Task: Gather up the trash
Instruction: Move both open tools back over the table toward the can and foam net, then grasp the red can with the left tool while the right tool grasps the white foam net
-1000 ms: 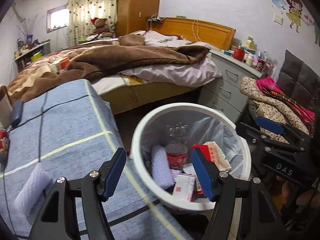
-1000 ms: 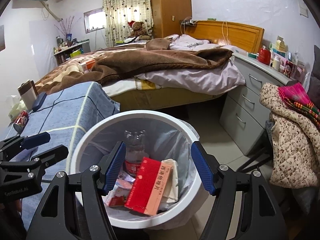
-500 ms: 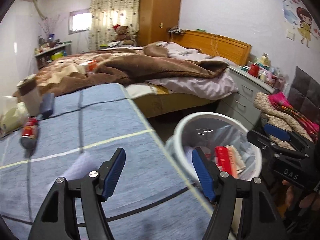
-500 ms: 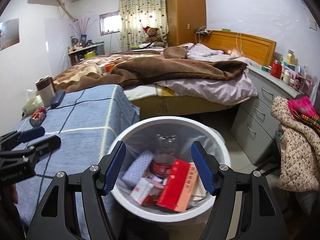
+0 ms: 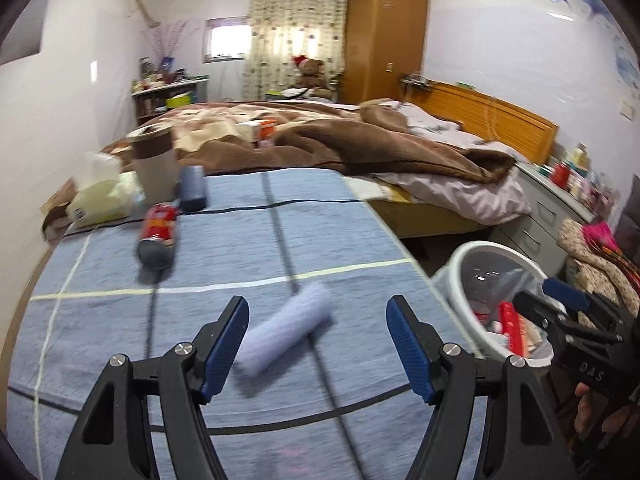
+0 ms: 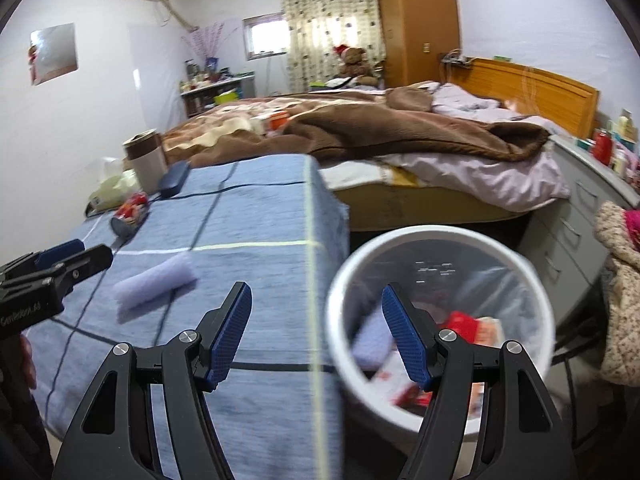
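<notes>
Now the left gripper hangs over the near part of a table with a blue cloth, and its two blue fingers are spread wide with nothing between them. A pale purple roll lies on the cloth just past those fingers, tilted, not touching them. It looks blurry. Farther back, near the left edge of the table, a red can lies on its side. Behind it, at the far left corner, sit a dark blue case, a brown and grey cup and a pale yellow bag.

The right gripper is also spread wide and holds nothing. Its left finger is above the right edge of the table and its right finger is above the bin. The white bin stands on the floor just beside the right edge of the table. It has a clear bag in it and some trash: something red and something pale purple, both blurry. From the right wrist view the roll lies well to the left, near the tip of the left gripper.

A bed with a brown blanket stands behind the table, and grey drawers stand to the right of the bed.
</notes>
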